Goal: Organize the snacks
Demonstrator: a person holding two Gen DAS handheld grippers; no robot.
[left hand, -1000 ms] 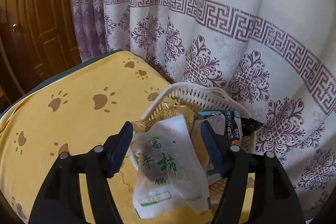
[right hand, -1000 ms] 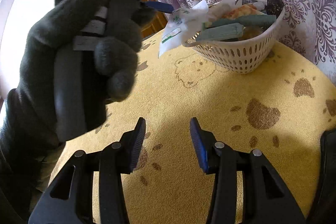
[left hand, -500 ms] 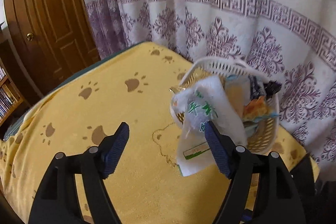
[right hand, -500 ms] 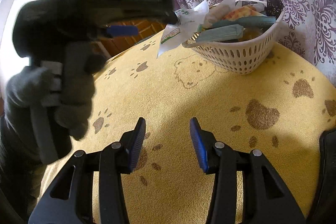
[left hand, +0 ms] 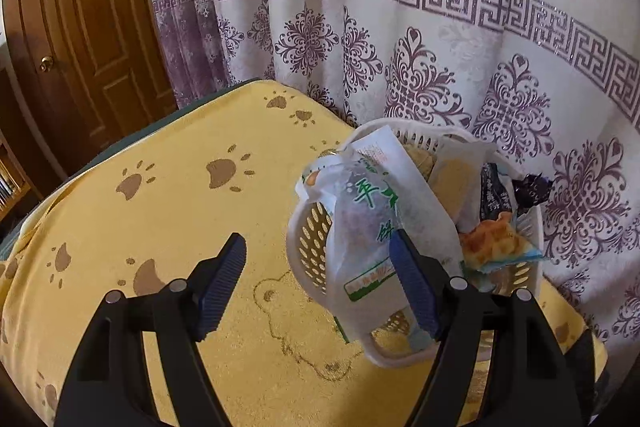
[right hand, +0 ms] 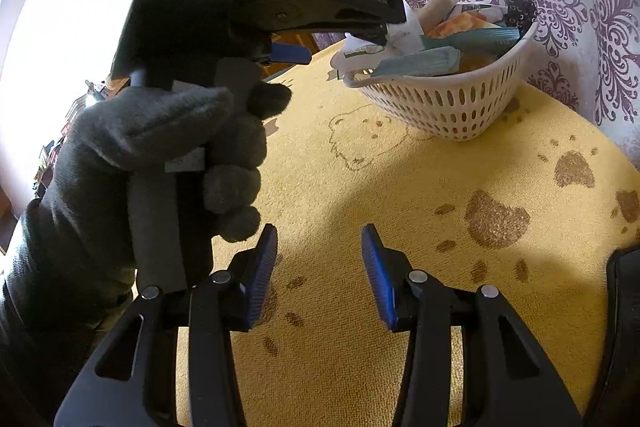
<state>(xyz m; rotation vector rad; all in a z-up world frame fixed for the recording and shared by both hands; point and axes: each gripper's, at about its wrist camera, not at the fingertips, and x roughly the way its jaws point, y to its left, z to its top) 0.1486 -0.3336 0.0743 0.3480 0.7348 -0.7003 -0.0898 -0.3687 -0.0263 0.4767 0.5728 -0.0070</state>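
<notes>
Well, the patterned curtain [left hand: 400, 39] takes up the whole back of the room, with a brown wooden door [left hand: 80, 7] to its left. In front of it the worktop wears a yellow cloth [left hand: 160, 195] printed with paw marks and a bear outline. A white slotted basket [right hand: 452, 103] stands on the cloth close to the curtain, heaped with snack packets. A big white packet with green lettering [left hand: 372, 227] hangs over the basket's near rim, its lower end drooping outside the wall. A small orange-and-blue packet [left hand: 496, 243] lies on the rim's right side, beside a dark wrapper [left hand: 528, 187].

The left hand-held gripper [left hand: 320, 287], held by a hand in a dark glove [right hand: 160, 163], sits by the basket with its jaws apart; its right pad crosses in front of the white packet, and I cannot tell whether it touches. The right hand-held gripper [right hand: 320, 267] hangs over bare cloth, well apart from the basket, released and grasping nothing.
</notes>
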